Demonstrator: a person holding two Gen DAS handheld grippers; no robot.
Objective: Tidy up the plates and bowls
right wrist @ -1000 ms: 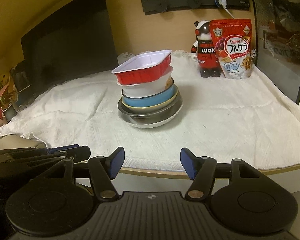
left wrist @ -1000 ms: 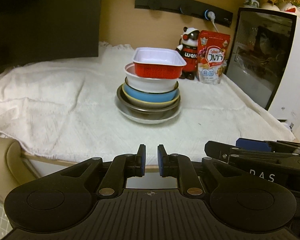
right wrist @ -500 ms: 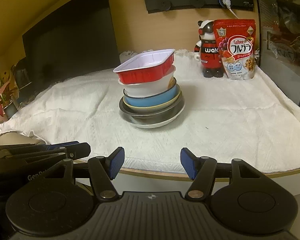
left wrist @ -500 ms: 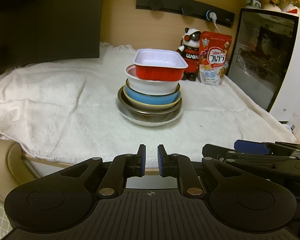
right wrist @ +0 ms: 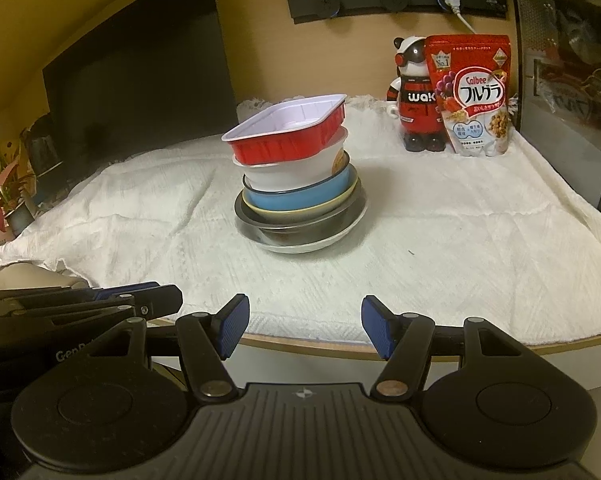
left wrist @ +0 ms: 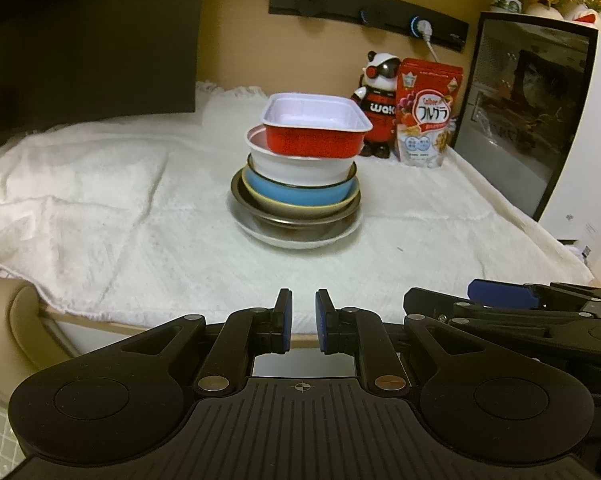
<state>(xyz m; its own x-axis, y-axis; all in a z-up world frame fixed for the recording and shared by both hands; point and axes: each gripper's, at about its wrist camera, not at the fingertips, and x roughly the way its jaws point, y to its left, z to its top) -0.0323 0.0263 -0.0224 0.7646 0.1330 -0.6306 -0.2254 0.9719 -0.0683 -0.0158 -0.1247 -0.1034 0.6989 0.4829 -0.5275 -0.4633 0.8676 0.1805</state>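
A stack of dishes stands mid-table on a white cloth (left wrist: 100, 200). From the top: a red rectangular tray (left wrist: 314, 132) (right wrist: 286, 136), a white bowl (left wrist: 300, 166) (right wrist: 296, 172), a blue bowl (left wrist: 296, 194) (right wrist: 300, 198), a dark bowl (left wrist: 296, 222) and a white plate (left wrist: 300, 240) (right wrist: 304, 244). My left gripper (left wrist: 303, 322) is shut and empty at the table's front edge. My right gripper (right wrist: 303, 328) is open and empty, also at the front edge, short of the stack. Each gripper shows at the side of the other's view.
A panda figure (left wrist: 380, 104) (right wrist: 414, 96) and a red cereal bag (left wrist: 426, 120) (right wrist: 470, 96) stand at the back right. A dark-fronted appliance (left wrist: 532, 120) is on the right, a black screen (left wrist: 88, 48) at the back left. A potted plant (right wrist: 0, 188) sits far left.
Both grippers have drawn slightly nearer to the table; the stack looks a little larger. The jaws have kept their states and the dishes have not moved.
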